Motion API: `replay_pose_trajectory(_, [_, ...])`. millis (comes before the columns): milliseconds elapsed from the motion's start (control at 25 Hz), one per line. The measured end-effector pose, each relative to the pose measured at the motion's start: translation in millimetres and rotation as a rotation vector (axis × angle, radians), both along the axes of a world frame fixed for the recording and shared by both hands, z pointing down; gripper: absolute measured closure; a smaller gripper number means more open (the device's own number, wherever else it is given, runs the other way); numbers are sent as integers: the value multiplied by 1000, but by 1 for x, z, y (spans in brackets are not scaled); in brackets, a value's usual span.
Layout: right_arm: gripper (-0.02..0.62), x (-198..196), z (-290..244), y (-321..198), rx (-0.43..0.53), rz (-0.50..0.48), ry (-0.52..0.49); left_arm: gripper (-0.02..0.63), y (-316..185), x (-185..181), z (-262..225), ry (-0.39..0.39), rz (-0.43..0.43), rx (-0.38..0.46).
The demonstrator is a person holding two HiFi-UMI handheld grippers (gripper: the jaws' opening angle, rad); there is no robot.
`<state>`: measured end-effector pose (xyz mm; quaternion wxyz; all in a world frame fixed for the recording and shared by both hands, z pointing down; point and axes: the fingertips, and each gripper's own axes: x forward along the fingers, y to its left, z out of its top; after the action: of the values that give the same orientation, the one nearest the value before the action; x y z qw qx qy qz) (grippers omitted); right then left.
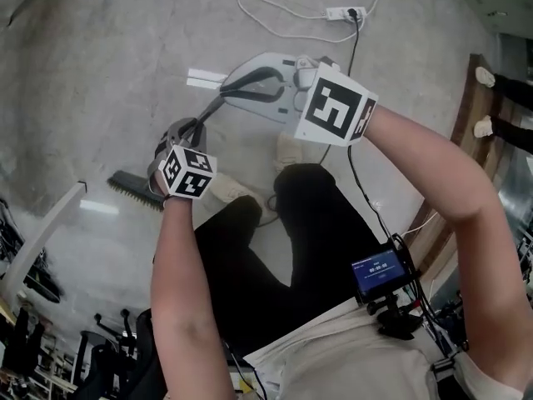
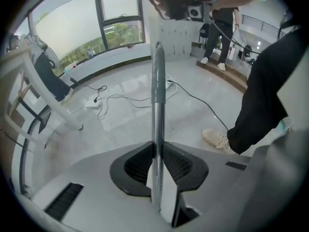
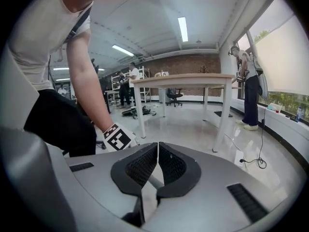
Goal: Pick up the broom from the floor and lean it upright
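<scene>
The broom (image 1: 210, 109) was held off the grey floor (image 1: 100, 73) by both tools, in front of the standing person's black trousers (image 1: 321, 223). The left tool (image 1: 191, 128) was seen closed on the metal handle (image 2: 158, 91): in the left gripper view the ribbed pads (image 2: 179, 164) were pressed against the rod from either side, and the handle ran straight up from them. The bristle head (image 1: 137, 192) was seen low at the person's left, just beside a pale shoe (image 1: 236, 192); whether it touched the floor could not be told. The right tool (image 1: 226, 91) was placed higher along the handle. In the right gripper view the jaws of that tool (image 3: 158, 146) were shut with tips together, and a grey length of the handle was caught in the gap behind them. The marker cube (image 3: 118, 137) of the left tool was visible just beyond those jaws. A white power strip (image 1: 346, 12) with cables lay on the floor well beyond the broom.
</scene>
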<state>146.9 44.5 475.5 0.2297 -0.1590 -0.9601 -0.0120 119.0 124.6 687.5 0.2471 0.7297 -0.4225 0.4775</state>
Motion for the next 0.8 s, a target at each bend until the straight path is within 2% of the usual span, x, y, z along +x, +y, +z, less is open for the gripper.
replay_pose_trajectory(240, [577, -9, -83, 30, -11, -29, -10, 532, 34, -37, -84, 10, -139, 92])
replay_pose_trajectory(400, [577, -10, -140, 36, -21, -54, -15, 532, 54, -71, -142, 8, -306, 159])
replay_pose_trajectory(600, [577, -4, -173, 42, -49, -98, -14, 532, 95, -116, -189, -26, -582, 222])
replay_pose_trajectory(800, [577, 6, -175, 50, -71, -103, 42, 532, 160, -168, -210, -55, -974, 255])
